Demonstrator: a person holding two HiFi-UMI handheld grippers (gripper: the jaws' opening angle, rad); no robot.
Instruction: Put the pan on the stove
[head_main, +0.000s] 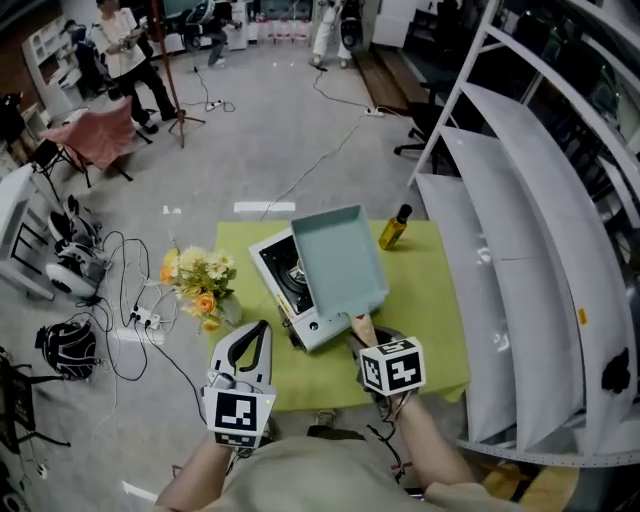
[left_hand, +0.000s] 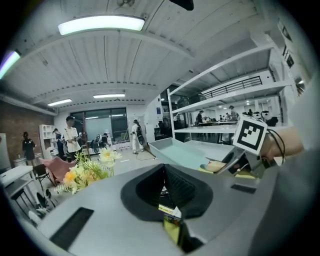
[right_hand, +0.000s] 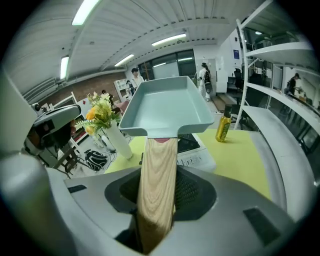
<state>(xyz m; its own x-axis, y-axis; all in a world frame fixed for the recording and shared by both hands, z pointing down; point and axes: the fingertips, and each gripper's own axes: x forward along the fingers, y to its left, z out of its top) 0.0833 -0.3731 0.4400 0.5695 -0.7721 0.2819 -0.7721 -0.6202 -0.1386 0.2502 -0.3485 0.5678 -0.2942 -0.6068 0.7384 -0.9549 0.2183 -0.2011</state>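
Observation:
A pale teal rectangular pan with a wooden handle hangs over the right part of a white portable stove on the green table. I cannot tell whether the pan touches the stove. My right gripper is shut on the handle at the table's front; the pan stretches straight ahead of its jaws, with the stove below. My left gripper hovers off the stove's front left corner, shut on nothing. In the left gripper view the pan shows to the right.
A yellow oil bottle stands at the table's far right corner. A vase of flowers sits at the table's left edge. White shelving runs close along the right side. Cables and gear lie on the floor at left.

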